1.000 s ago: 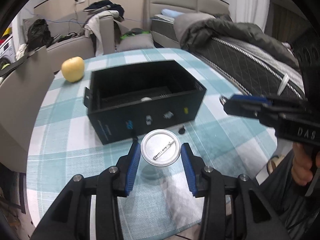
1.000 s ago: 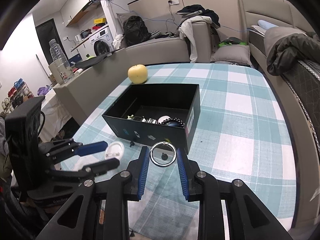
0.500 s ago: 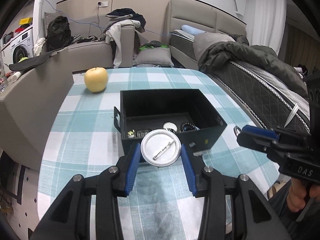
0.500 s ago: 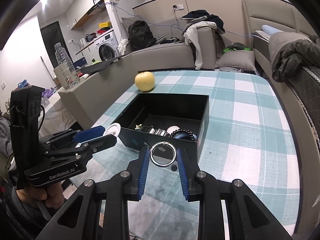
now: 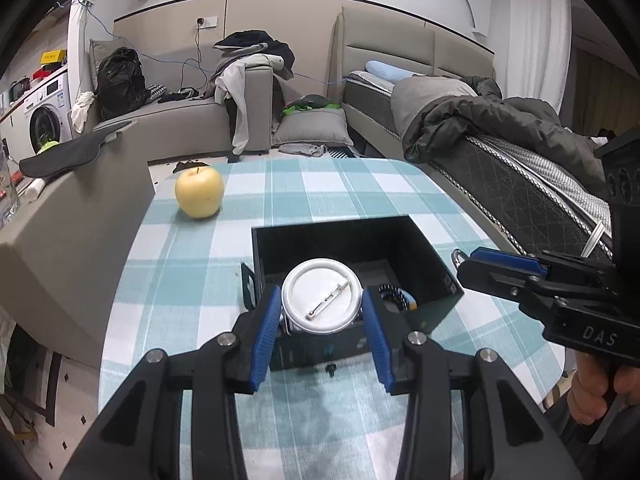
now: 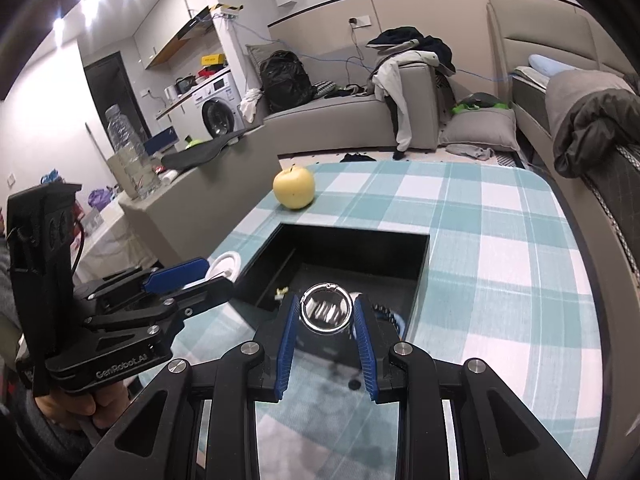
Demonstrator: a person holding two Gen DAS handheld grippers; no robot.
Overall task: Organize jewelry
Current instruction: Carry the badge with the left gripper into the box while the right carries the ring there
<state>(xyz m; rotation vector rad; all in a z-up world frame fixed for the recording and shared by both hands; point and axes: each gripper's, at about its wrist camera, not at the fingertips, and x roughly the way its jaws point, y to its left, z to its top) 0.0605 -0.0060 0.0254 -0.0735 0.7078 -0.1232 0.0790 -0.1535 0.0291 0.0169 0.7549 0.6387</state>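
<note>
Jewelry is being held in both grippers above a black box (image 5: pixel 424 264) that is sitting open on a worktop (image 5: pixel 352 184) covered by a teal and white checked cloth. A round white pin badge (image 5: pixel 322 300), turned so that its metal pin is facing the camera, is being gripped at its rim by the blue pads of the left gripper (image 5: pixel 322 310), whose jaws are partly closed on it; in the left wrist view the badge is being seen over the near part of the box. A silver ring (image 6: pixel 327 307) with a small clasp at its top is being pinched at its two sides by the right gripper (image 6: pixel 326 314), whose jaws are likewise narrowed onto it, and it is being seen over the inside of the box in the right wrist view. A dark beaded bracelet (image 5: pixel 394 295) and a few smaller pieces, too small to be told, are lying on the box floor. A tiny dark piece (image 5: pixel 330 369) is lying on the cloth just before the box's near wall. A yellow apple (image 5: pixel 199 192) is resting on the worktop beyond the box, apart from it. Each gripper is being held by a hand (image 5: pixel 600 390) at its handle
</note>
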